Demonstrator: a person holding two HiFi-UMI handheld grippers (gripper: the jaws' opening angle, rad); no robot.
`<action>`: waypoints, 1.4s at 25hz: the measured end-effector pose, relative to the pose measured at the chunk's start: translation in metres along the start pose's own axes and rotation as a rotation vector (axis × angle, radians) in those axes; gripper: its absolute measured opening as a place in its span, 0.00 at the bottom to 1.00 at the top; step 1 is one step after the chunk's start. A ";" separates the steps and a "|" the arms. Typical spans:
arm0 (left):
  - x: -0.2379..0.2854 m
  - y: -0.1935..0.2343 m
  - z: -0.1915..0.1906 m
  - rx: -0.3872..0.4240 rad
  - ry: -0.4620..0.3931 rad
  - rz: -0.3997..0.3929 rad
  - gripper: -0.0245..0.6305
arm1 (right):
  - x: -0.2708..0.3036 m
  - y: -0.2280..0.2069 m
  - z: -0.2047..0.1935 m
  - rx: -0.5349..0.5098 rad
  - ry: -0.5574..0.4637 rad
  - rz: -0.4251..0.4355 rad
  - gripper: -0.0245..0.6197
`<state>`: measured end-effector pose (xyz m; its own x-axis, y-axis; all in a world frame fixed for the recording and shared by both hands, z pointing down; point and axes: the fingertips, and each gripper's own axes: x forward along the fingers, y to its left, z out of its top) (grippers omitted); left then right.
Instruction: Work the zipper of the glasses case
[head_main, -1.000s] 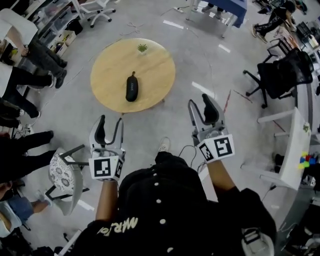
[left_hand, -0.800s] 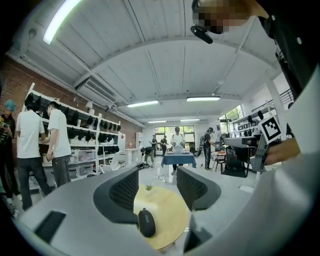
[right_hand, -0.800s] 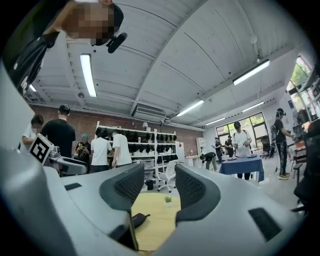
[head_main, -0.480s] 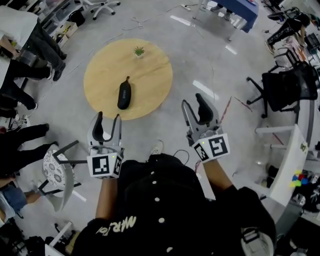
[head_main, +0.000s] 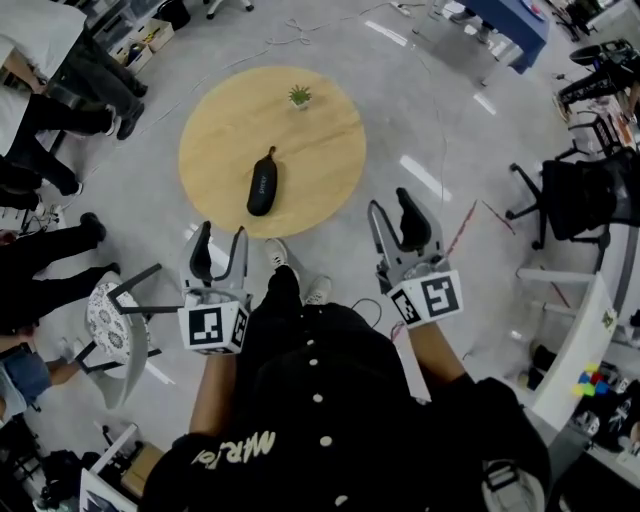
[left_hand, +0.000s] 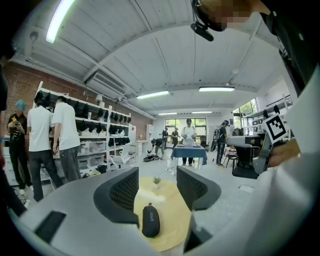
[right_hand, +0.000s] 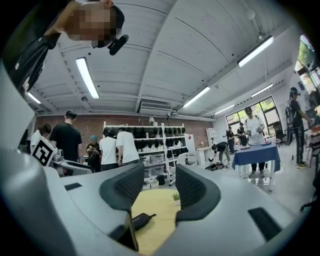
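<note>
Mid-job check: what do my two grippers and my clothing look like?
The left gripper and right gripper match: light grey bodies, two curved jaws with black textured pads, and a white cube bearing black square markers at the rear. The person wears a black top with white buttons and lettering.

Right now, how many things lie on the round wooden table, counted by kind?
Black glasses case: 1
Small potted plant: 1
Total on the round table: 2
</note>
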<state>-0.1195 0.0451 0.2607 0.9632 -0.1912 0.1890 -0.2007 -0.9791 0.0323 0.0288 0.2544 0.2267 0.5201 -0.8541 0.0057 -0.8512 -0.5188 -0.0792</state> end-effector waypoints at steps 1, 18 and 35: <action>0.006 0.005 0.003 -0.001 -0.008 -0.002 0.38 | 0.006 0.001 0.001 -0.006 -0.003 0.002 0.32; 0.127 0.086 0.045 -0.002 -0.072 -0.056 0.38 | 0.137 -0.025 0.030 -0.059 -0.037 -0.057 0.32; 0.192 0.115 -0.013 -0.067 0.087 -0.187 0.37 | 0.216 -0.014 -0.031 -0.074 0.152 -0.024 0.32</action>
<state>0.0398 -0.1037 0.3138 0.9662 0.0025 0.2579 -0.0345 -0.9897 0.1388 0.1508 0.0764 0.2599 0.5281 -0.8343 0.1581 -0.8446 -0.5354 -0.0040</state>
